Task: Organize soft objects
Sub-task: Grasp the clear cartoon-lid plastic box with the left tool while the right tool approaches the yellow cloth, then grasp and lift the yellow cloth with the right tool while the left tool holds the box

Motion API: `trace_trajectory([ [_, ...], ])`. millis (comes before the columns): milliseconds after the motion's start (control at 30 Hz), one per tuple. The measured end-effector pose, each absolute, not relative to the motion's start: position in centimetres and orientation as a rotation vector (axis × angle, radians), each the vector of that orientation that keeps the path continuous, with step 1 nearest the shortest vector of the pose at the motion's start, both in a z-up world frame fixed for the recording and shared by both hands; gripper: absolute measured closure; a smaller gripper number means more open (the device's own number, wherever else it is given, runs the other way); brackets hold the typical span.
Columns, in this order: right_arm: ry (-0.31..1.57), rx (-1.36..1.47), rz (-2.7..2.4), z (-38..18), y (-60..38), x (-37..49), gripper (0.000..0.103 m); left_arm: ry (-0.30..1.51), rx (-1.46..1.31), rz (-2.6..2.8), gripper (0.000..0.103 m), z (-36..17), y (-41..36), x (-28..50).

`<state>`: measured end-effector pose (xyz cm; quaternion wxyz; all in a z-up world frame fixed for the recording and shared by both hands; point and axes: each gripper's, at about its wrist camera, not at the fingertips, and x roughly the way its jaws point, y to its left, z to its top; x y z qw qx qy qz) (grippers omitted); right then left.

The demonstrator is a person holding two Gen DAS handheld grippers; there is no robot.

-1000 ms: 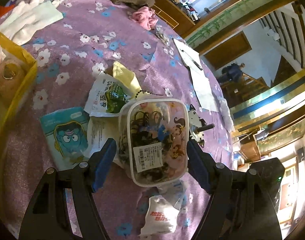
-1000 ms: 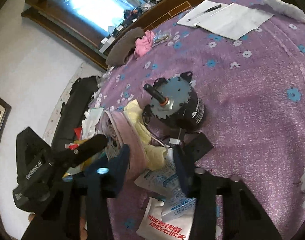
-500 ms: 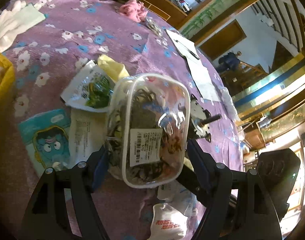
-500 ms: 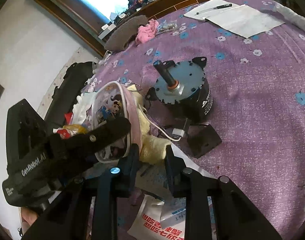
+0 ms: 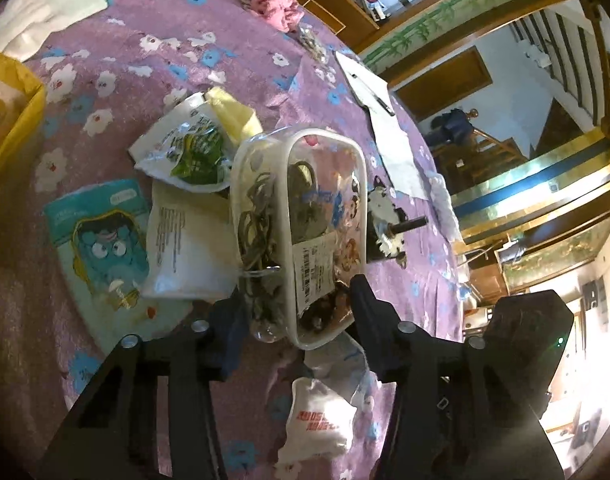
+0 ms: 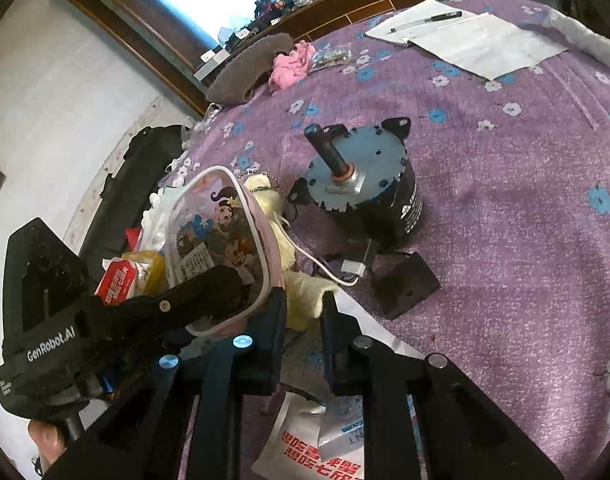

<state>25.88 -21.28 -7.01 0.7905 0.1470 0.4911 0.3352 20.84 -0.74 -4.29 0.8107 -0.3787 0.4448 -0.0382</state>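
Left gripper just closing, clamped on clear pouch; right gripper just narrowing, pinching yellow cloth at six o'clock of motor.

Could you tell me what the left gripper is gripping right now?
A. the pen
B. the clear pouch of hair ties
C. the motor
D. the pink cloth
B: the left gripper has just been closing, and its fingers now pinch the lower end of the clear pouch, tilted up off the purple cloth.
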Motion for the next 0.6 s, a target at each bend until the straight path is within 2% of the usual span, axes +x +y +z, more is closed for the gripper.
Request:
trace_trajectory([
  [133,1.055,0.309,0.706,-7.0,-21.4,25.9,0.089,0.908,-0.782,-0.091,0.070,-3.4,-1.2,20.0],
  [200,1.068,0.316,0.707,-7.2,-21.4,26.0,0.089,0.884,-0.747,-0.096,0.083,-2.7,-1.4,19.5],
  [600,1.023,0.410,0.723,-6.6,-22.7,26.3,0.085,0.875,-0.861,-0.097,0.083,-3.6,2.1,14.3],
])
